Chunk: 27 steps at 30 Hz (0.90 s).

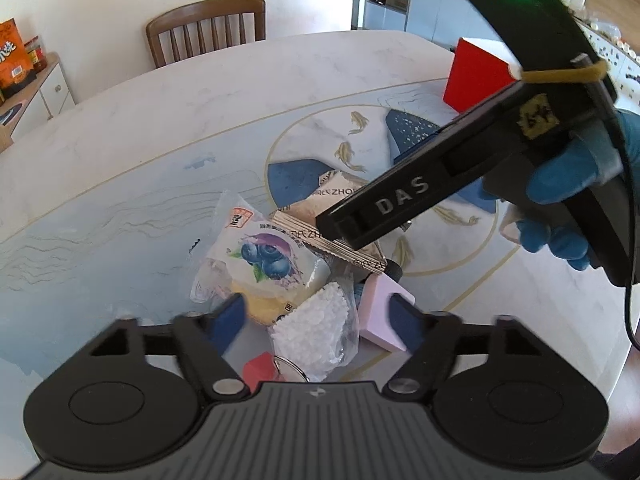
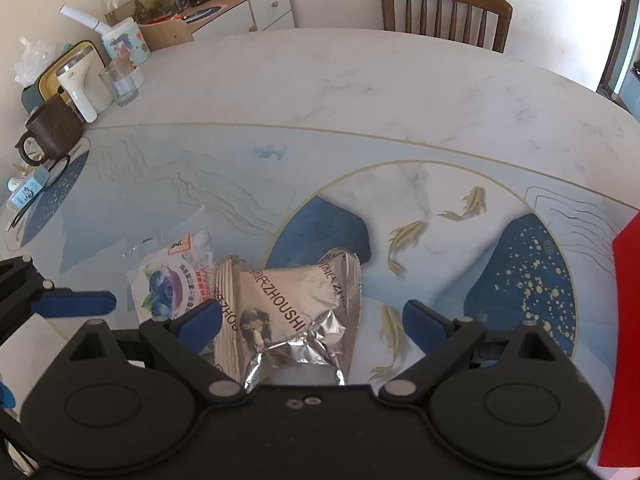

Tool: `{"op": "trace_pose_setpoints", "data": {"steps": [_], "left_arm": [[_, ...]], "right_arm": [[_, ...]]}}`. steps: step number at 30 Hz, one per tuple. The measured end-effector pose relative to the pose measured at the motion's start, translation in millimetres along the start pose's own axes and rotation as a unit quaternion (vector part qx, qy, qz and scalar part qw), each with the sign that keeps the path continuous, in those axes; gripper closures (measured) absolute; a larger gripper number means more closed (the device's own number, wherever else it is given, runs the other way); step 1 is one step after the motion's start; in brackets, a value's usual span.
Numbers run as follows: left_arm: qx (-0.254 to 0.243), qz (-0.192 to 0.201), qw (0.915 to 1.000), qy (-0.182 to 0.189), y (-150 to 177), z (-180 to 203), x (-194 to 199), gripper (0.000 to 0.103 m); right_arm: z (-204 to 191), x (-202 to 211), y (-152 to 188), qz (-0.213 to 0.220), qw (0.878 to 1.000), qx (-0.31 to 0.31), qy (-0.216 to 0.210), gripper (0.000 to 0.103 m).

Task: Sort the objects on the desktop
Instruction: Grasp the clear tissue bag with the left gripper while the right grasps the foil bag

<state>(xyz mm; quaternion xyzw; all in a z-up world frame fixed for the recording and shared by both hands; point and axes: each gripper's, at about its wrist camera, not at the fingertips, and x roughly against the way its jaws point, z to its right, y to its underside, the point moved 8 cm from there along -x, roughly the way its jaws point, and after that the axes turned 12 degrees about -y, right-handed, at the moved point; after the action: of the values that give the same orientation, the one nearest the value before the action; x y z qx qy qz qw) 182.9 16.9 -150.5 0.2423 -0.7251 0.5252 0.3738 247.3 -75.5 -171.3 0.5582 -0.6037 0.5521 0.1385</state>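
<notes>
Closest to the left wrist camera, the left gripper (image 1: 318, 316) has its blue fingers (image 1: 230, 316) partly apart, with a clear bag of white granules (image 1: 316, 330) lying between them; the pads do not press on it, as far as I can see. Just behind this bag lies a blueberry snack packet (image 1: 264, 260), and to the right of it a pink block (image 1: 382, 314) touches the right finger. A small red piece (image 1: 260, 368) and a metal ring (image 1: 290, 366) are partly hidden under the gripper body. Only this view shows these small things, and also the gloved hand (image 1: 560, 184) that carries the right gripper's black body over the silver foil packet (image 1: 340, 204). Behind it a red box (image 1: 476, 76) stands on the table (image 1: 200, 120). The right wrist view shows what the left one cannot: the right gripper (image 2: 312, 320) is wide open, its fingers (image 2: 202, 320) on both sides of the same silver foil packet (image 2: 288, 316) without touching it, and nothing is held. The blueberry snack packet (image 2: 172, 280) lies just left of the foil one. At the far left edge of the table (image 2: 360, 92) this view shows a brown mug (image 2: 50, 128), a glass (image 2: 120, 84) and a white appliance (image 2: 78, 88). A wooden chair (image 2: 444, 12) stands behind the table.
</notes>
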Motion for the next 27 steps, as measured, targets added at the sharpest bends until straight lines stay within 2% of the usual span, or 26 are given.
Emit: {"op": "trace_pose_setpoints", "data": {"steps": [7,14,17,21,27], "left_arm": [[-0.032,0.004,0.9994,-0.011,3.7,9.7,-1.0,0.056],[-0.031,0.01,0.9994,-0.012,3.9,12.3,0.3,0.075],[-0.027,0.013,0.9995,-0.006,3.4,12.6,1.9,0.088],[-0.025,0.013,0.9996,-0.002,1.8,11.6,2.3,0.093],[-0.011,0.021,0.9997,0.004,-5.5,11.5,7.6,0.097]], "right_arm": [[1.6,-10.8,1.8,-0.009,1.0,0.0,0.002,0.008],[0.7,-14.5,2.1,-0.005,1.0,-0.001,-0.004,0.024],[-0.8,-13.2,2.3,-0.003,1.0,-0.004,-0.016,0.037],[-2.7,-10.0,2.9,0.002,1.0,0.001,-0.019,0.045],[7.8,1.7,5.9,0.012,1.0,-0.013,-0.015,0.049]]}}
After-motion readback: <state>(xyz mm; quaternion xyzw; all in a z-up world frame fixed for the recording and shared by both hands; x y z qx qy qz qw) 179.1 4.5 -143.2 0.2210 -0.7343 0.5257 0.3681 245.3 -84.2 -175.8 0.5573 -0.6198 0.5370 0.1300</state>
